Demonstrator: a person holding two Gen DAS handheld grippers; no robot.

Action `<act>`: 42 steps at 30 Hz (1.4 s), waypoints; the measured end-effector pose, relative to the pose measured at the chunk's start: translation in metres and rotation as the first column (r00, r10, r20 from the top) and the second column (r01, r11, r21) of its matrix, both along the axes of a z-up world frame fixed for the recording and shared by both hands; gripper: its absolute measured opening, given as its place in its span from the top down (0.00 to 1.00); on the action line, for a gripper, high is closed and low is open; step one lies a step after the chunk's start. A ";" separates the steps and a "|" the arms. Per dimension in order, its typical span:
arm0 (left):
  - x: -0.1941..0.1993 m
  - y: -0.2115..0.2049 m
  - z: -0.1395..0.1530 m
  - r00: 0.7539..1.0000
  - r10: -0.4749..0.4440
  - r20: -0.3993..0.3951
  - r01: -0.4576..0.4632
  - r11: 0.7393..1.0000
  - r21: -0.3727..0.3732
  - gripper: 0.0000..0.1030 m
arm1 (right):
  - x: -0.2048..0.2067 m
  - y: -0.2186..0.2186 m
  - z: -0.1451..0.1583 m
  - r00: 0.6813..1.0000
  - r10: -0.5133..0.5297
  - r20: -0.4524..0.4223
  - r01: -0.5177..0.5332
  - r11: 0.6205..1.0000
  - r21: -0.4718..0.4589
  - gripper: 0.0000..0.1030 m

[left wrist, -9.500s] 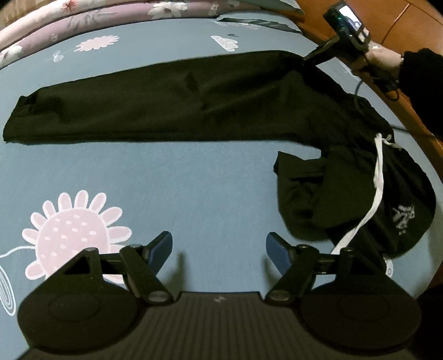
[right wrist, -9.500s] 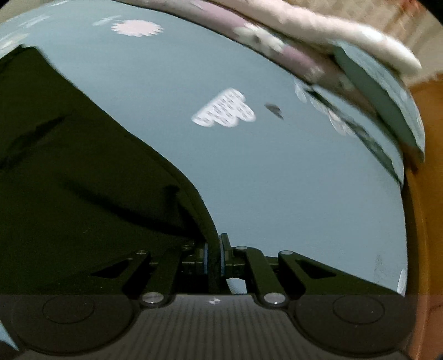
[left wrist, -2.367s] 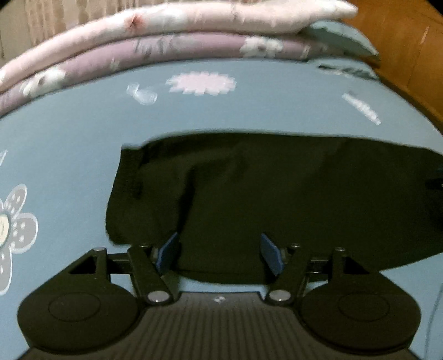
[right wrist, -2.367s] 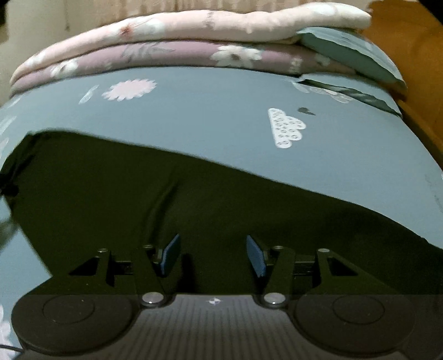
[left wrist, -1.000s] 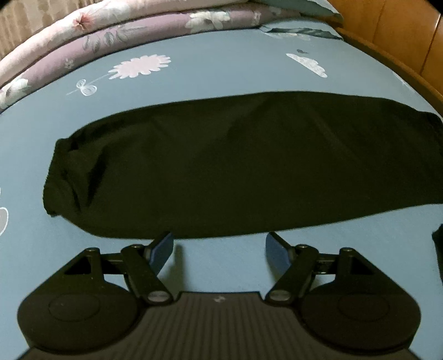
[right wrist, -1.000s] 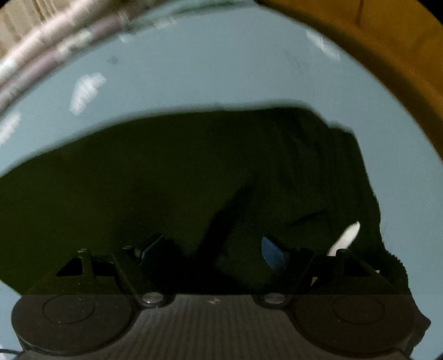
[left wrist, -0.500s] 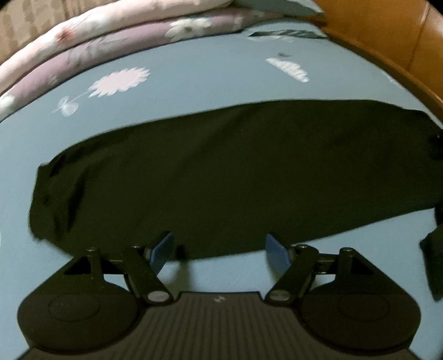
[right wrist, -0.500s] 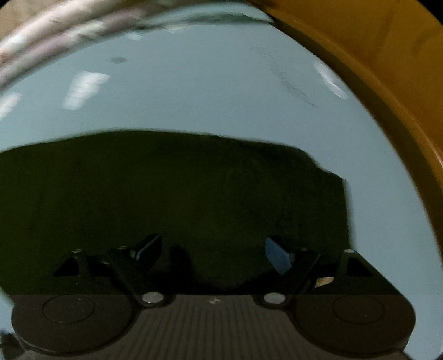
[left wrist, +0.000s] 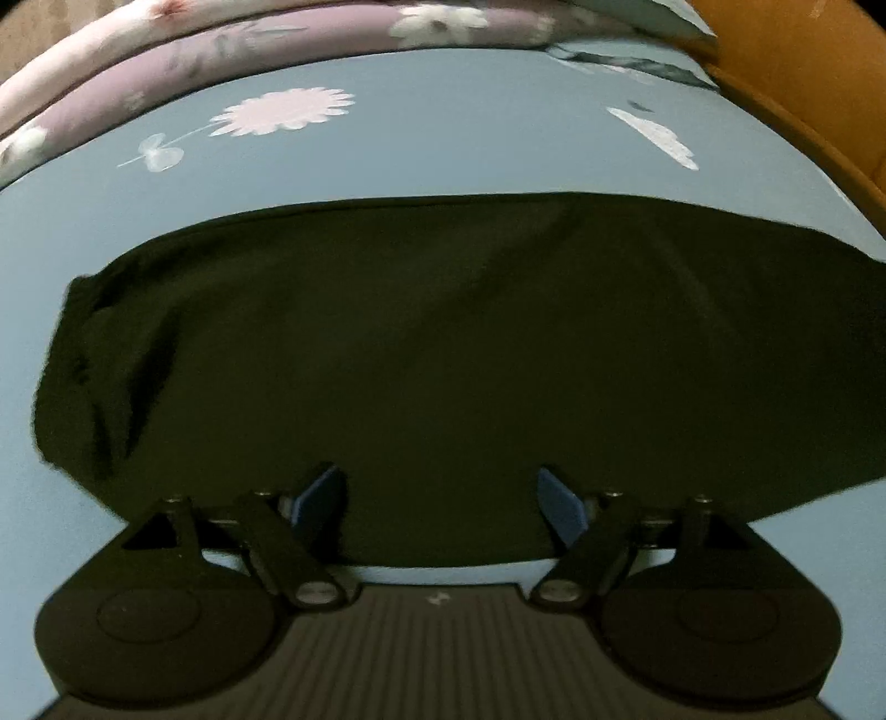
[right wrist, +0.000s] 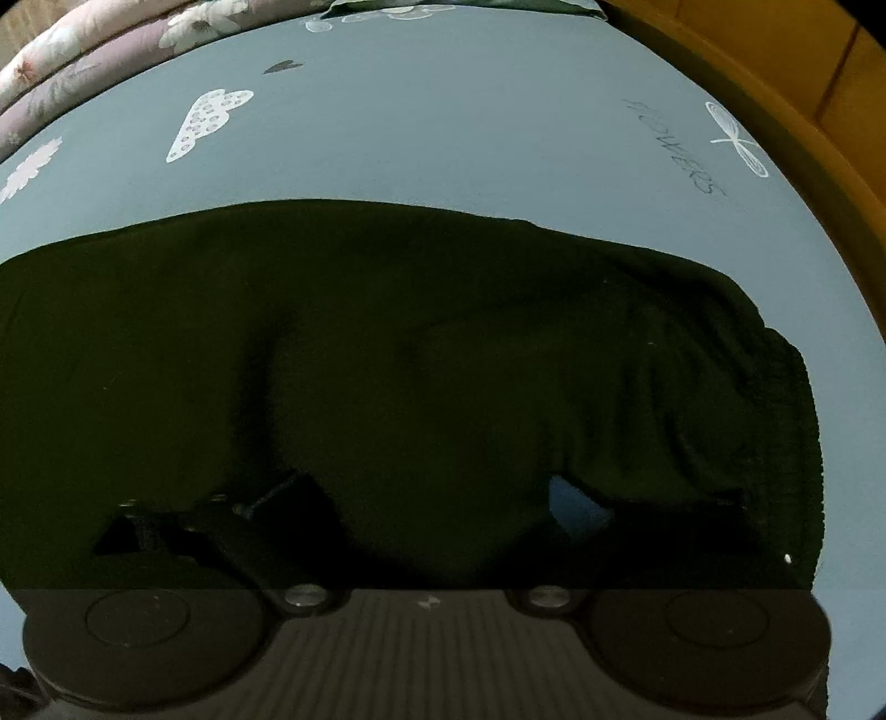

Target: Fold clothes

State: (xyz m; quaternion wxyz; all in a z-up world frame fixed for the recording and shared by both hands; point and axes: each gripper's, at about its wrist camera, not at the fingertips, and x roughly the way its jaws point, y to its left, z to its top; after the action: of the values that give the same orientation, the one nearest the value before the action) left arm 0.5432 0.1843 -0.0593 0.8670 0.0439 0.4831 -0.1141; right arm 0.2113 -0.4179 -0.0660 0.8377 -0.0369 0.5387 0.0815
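Observation:
Black trousers lie folded lengthwise in a long band across the blue bedsheet. Their cuff end is at the left of the left wrist view. The ribbed waistband is at the right of the right wrist view. My left gripper hovers over the near edge of the cloth, its jaws opening, blue pads apart, nothing pinched. My right gripper hangs over the waist end with its jaws opening wide. Cloth lies beneath and between the fingers, and no pad presses on it.
Stacked pink and purple floral quilts run along the far side of the bed. A wooden bed frame curves round the right side. Printed flowers and clouds mark the bare sheet beyond the trousers.
Both grippers have come closer over the trousers, so the cloth fills more of each view. The right gripper's fingers have spread wider. The white drawstring seen a second ago is out of sight.

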 end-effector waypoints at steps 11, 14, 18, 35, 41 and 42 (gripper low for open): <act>-0.048 -0.012 0.031 0.998 -0.006 0.062 0.008 1.000 -0.029 0.24 | -0.017 -0.009 0.037 0.999 -0.029 0.038 0.025 0.995 0.101 0.00; -0.072 -0.018 0.038 0.996 -0.043 0.076 0.048 0.996 -0.069 0.24 | -0.044 -0.006 0.063 0.995 -0.012 0.096 0.000 0.992 0.129 0.00; -0.104 -0.036 0.042 0.990 -0.108 0.087 0.115 0.991 -0.070 0.24 | -0.083 -0.006 0.088 0.988 -0.012 0.152 -0.010 0.990 0.142 0.00; -0.172 -0.111 0.052 0.916 -0.376 0.143 0.396 0.903 -0.164 0.25 | -0.249 -0.017 0.105 0.973 -0.030 0.228 -0.032 0.965 0.262 0.27; -0.184 -0.132 0.047 0.876 -0.462 0.138 0.480 0.861 -0.166 0.27 | -0.286 0.013 0.090 0.976 0.077 0.203 -0.123 0.967 0.221 0.36; -0.186 -0.135 0.046 0.871 -0.472 0.133 0.490 0.856 -0.166 0.27 | -0.289 0.018 0.088 0.976 0.088 0.199 -0.131 0.968 0.214 0.36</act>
State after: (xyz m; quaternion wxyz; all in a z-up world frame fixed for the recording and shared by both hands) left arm 0.3573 0.0494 -0.0134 0.8313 0.0831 0.4047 -0.3718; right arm -0.0780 -0.3998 0.0220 0.8777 0.0212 0.4417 0.1844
